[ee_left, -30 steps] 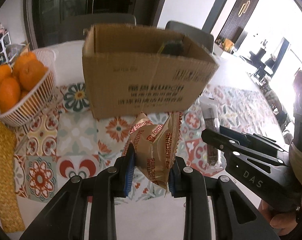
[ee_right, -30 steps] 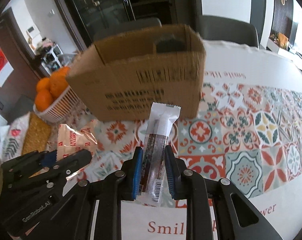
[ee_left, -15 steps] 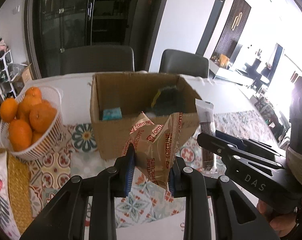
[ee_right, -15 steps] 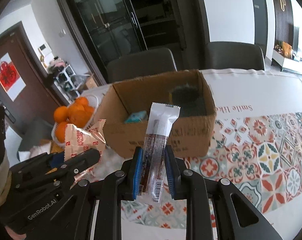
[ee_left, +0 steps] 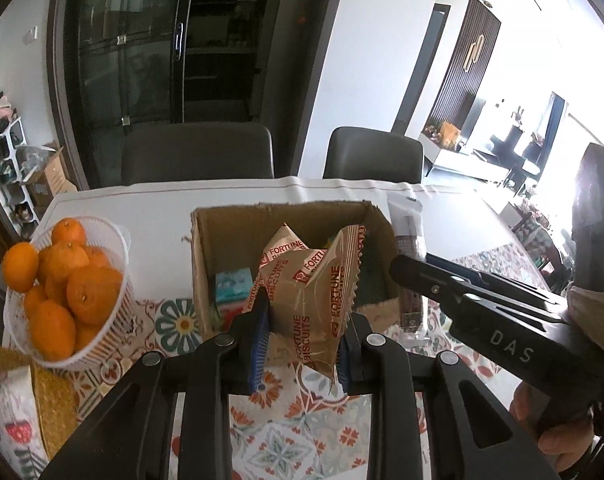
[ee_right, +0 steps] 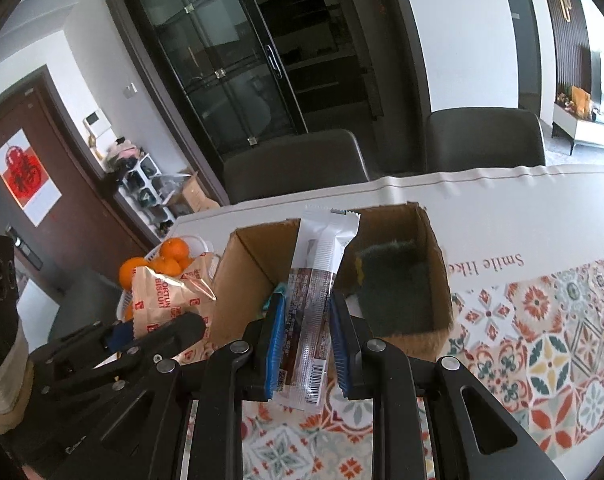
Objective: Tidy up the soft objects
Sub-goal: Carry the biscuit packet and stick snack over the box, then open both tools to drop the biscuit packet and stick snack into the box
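- Where the room opens behind the table, tall dark glass cabinet doors [ee_left: 174, 48] fill the back wall, white walls stand on both sides of them, and two grey padded chairs [ee_left: 198, 156] are pushed up to the far edge.
- Covering the table is a smooth cloth [ee_right: 542, 336], plain white at the far end and printed nearer the cameras with bright tile patterns in red, teal and yellow.
- An open brown cardboard box [ee_left: 204, 264], square with rough cut edges, stands on the cloth near the middle; inside lie a dark green scouring pad [ee_right: 394, 280] against the right wall and a small teal packet [ee_left: 233, 286] at the left.
- A round white ribbed plastic basket [ee_left: 114, 320] heaped with oranges [ee_left: 94, 294] stands just left of the box.
- The left tongs [ee_left: 302, 338], black with blue ribbed pads, are clamped on a crinkled tan foil biscuit packet [ee_left: 314, 292] printed in red, held upright at the near side of the box, above the cloth.
- The right tongs [ee_right: 308, 344] are of the same make and grip a long, narrow, clear-and-white snack bar wrapper [ee_right: 318, 284] that stands upright, its top end in front of the box opening.
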